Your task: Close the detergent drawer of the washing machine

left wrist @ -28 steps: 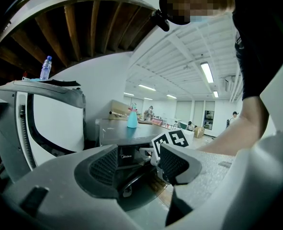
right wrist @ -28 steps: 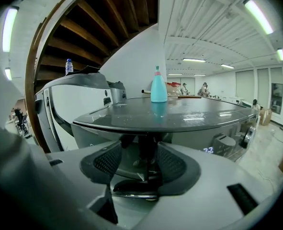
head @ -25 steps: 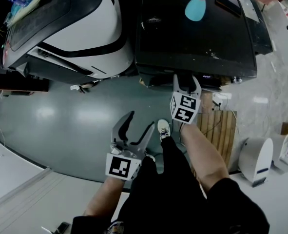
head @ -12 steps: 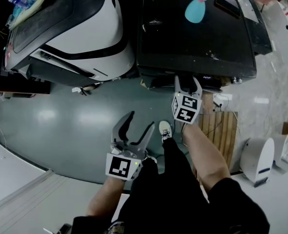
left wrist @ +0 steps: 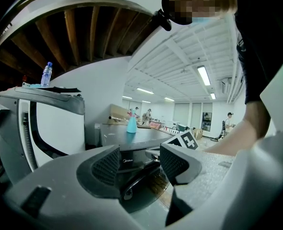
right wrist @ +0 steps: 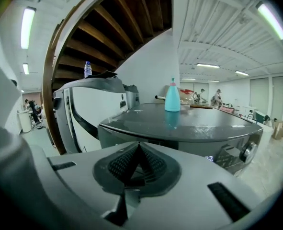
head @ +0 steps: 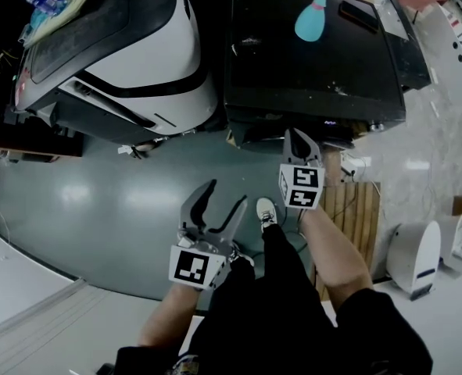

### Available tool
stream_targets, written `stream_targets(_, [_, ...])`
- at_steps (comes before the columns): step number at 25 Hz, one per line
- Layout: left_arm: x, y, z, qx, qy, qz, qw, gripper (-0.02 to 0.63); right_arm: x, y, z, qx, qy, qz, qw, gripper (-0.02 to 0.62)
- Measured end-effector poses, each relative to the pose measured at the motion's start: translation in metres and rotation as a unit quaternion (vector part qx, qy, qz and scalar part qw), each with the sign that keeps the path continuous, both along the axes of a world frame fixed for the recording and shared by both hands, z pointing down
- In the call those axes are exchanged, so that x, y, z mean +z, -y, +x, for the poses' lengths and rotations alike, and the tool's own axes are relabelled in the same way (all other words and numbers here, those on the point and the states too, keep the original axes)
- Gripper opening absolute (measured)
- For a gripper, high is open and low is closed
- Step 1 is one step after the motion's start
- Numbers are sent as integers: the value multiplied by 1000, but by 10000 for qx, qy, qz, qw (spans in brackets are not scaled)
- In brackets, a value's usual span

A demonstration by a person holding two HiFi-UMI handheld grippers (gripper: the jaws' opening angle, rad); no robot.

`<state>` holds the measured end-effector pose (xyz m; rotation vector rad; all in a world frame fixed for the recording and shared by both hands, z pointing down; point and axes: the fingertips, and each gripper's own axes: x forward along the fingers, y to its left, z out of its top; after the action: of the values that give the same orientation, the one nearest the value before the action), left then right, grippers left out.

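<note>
The right hand-held gripper has its 2 ribbed pads pressed together with nothing between them. Its tips are at the upper front edge of the dark grey, glossy-topped washing machine. The detergent drawer belongs to that front panel, straight ahead of these tips. The hand-held gripper itself covers it, so I cannot tell whether the drawer stands out or sits flush. Farther ahead, on the machine's lid, a teal plastic spray bottle stands upright. To the left of this hand-held gripper and nearer the person, the left hand-held gripper hovers over the grey floor. Its 2 jaws are spread and empty, and it is aimed at the same machine. Left of both is a white appliance with black trim.
</note>
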<state>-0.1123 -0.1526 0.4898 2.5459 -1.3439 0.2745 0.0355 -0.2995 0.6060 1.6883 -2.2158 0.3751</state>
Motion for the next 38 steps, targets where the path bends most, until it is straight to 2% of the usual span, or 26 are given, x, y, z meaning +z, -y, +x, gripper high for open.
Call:
stream_targets(4, [-13,-13,-9,56,-49,113,9999,255,-29,-24,-23,-466,457,179,9977,-2])
stream_targets(7, [-22,-27,-19,41,-54,175,9998,234,-53,-47,-40,-792,581,283,9948,-2])
stream_targets(14, [-44,-68,-49,20,-16,356,9994,6,-113,-102,-77,-1384,575,660,9865,-3])
stream_targets(23, [-69,-127,-83,49,-169,555,9983,3,-187,-181,-109,-1623,805,1206,9760,-3])
stream_targets(27, [-74,-148,-89,128,-254,582,9979,3,-206,-217,-116,-1648,835,1300,9742,-3])
stream_targets(31, [-74,-163,-86,257,-306,596,9974,3,-208,-249,-116,-1658,725,1256,9754,-3])
stream_targets(38, [-72,-176,-59,348,-254,513,9978,3,-210,-279,-94,-1623,746,1128,9774,-3])
